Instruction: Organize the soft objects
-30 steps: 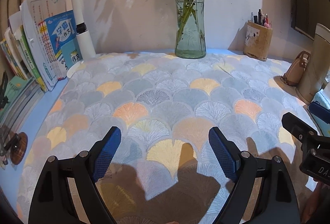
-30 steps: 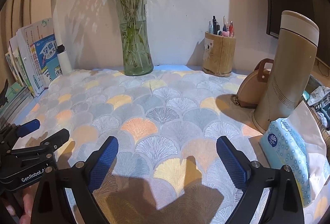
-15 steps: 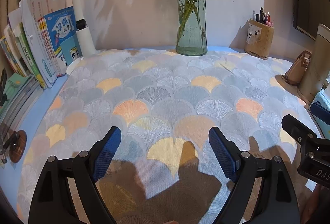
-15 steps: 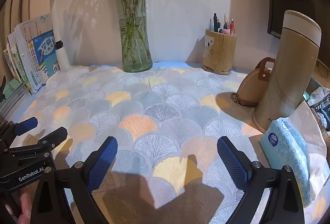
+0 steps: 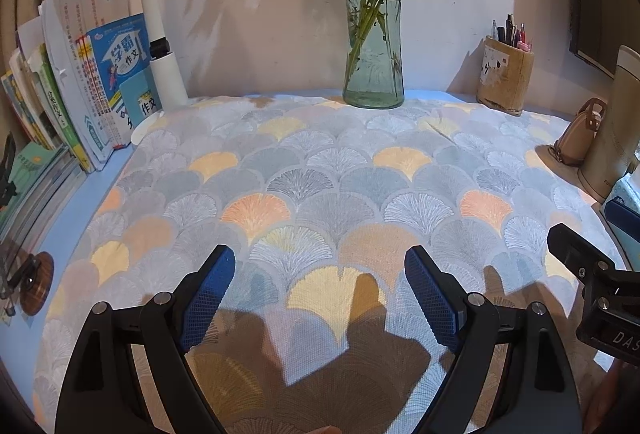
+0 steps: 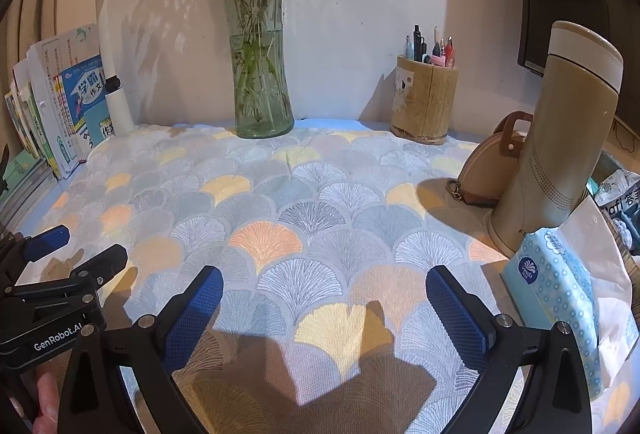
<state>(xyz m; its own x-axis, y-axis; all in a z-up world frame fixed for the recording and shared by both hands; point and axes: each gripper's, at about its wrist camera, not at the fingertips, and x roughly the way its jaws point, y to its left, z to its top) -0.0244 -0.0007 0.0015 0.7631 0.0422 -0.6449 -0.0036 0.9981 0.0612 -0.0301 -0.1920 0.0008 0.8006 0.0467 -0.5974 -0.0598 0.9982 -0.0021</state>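
Both claws hover low over a desk covered by a fan-patterned cloth [image 5: 320,170] in grey, orange and yellow. On the left gripper [image 5: 320,298], the blue-padded fingers are spread wide apart with nothing between them, and only bare cloth shows in the gap. On the right gripper [image 6: 324,310], the fingers are likewise spread wide and hold nothing. The two grippers sit side by side, apart, each showing at the edge of the other's view. A soft pack of tissues [image 6: 560,306] in pale blue with a dot pattern lies at the right edge of the desk, just beside the right gripper's right finger and not touching it; it leans against a white paper bag [image 6: 600,258]. Behind the pack stands a tall beige flask [image 6: 560,138], and a small tan purse [image 6: 492,170] rests beside that. At the back against the wall stand a glass vase [image 6: 260,74] of green stems and a wooden pen holder [image 6: 424,102]. Books [image 5: 100,74] and a white desk lamp [image 6: 108,34] line the left side.
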